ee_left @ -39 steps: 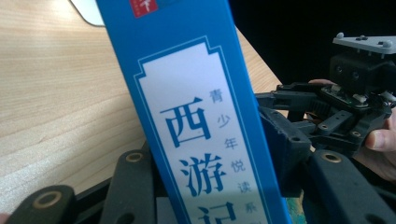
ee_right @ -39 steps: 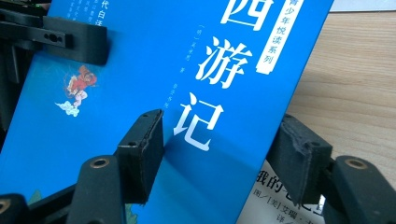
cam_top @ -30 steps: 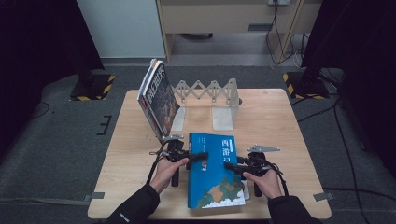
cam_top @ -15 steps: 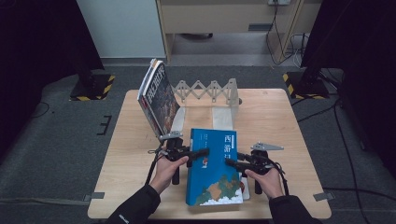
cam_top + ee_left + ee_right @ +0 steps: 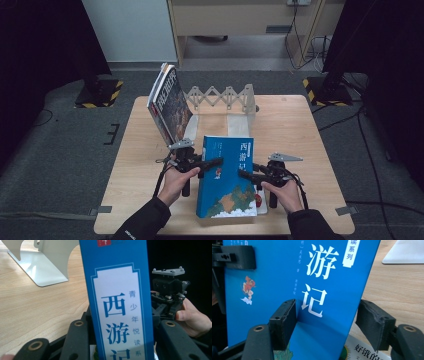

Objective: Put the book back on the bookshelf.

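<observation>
While the blue book (image 5: 227, 175) was held raised and tilted above the near middle of the wooden table (image 5: 300, 130), it was gripped from both sides. Its left edge was clamped between the jaws of the left gripper (image 5: 212, 163), as could be seen in the left gripper view, where the book's spine (image 5: 117, 302) stood upright between the two black jaws. The right gripper (image 5: 246, 175) was set around the book's right edge; its jaws had just been opening, and a gap was seen between one pad and the cover (image 5: 287, 277), so no firm hold was shown there. A second book (image 5: 364, 350) was partly covered beneath. A leaning book (image 5: 169, 102) was propped against the white folding bookstand (image 5: 225, 97) farther back.
</observation>
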A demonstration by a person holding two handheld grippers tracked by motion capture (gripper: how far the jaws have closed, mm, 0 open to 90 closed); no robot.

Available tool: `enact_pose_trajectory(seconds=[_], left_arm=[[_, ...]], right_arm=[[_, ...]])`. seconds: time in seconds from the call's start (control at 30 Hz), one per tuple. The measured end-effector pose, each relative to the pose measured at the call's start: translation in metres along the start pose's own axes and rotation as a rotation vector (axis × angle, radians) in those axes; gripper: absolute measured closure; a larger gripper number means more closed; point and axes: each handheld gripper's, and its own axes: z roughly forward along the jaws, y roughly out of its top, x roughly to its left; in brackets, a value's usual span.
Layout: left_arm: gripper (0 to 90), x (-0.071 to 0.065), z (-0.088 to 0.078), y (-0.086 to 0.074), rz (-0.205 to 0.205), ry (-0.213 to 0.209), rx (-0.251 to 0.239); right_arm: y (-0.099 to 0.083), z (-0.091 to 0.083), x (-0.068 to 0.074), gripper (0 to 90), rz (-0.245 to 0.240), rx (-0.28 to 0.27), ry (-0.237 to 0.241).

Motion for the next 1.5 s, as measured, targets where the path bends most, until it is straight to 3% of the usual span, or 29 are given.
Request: enact_pose_trajectory(seconds=[0.17,0.23,0.27,0.3,0.53,0.67,0.8,0.93,1.07,1.1,1.27,1.5], left_arm=[[59.9,-0.005,0.0,0.004,0.018,-0.015,-0.017],[60.2,-0.009,-0.001,0.007,0.045,-0.024,-0.042],[60.5,-0.011,-0.002,0.009,0.06,-0.029,-0.056],[60.5,-0.012,-0.003,0.01,0.067,-0.031,-0.06],[58.7,-0.015,-0.004,0.012,0.075,-0.033,-0.036],[57.9,-0.018,0.001,0.011,0.089,-0.013,-0.023],[59.0,-0.017,0.003,0.009,0.085,0.016,-0.02],[60.3,-0.013,0.003,0.005,0.052,0.015,-0.028],[60.5,-0.011,0.002,0.005,0.027,0.01,-0.029],[60.7,-0.011,0.002,0.005,0.019,0.01,-0.03],[60.9,-0.011,0.001,0.008,-0.004,0.0,-0.032],[61.0,-0.025,0.002,0.025,0.08,-0.008,-0.064]], right_arm=[[0.009,-0.007,0.003,39.1,-0.049,0.001,-0.016],[0.011,-0.009,0.003,40.2,-0.056,-0.009,-0.013],[0.015,-0.012,0.005,42.2,-0.074,-0.045,-0.014],[0.015,-0.012,0.005,42.2,-0.074,-0.045,-0.014],[0.014,-0.012,0.008,43.5,-0.111,-0.058,-0.018],[0.015,-0.011,0.011,44.3,-0.122,-0.061,-0.005],[0.014,-0.011,0.011,43.9,-0.129,-0.05,-0.013],[0.012,-0.009,0.009,43.0,-0.126,-0.042,-0.011],[0.007,-0.007,0.006,37.6,-0.085,-0.04,0.001],[0.005,-0.005,0.004,38.5,-0.054,-0.028,0.018],[0.008,-0.006,0.007,40.2,-0.081,-0.026,0.016],[0.019,-0.016,0.008,42.2,-0.108,-0.128,0.014]])
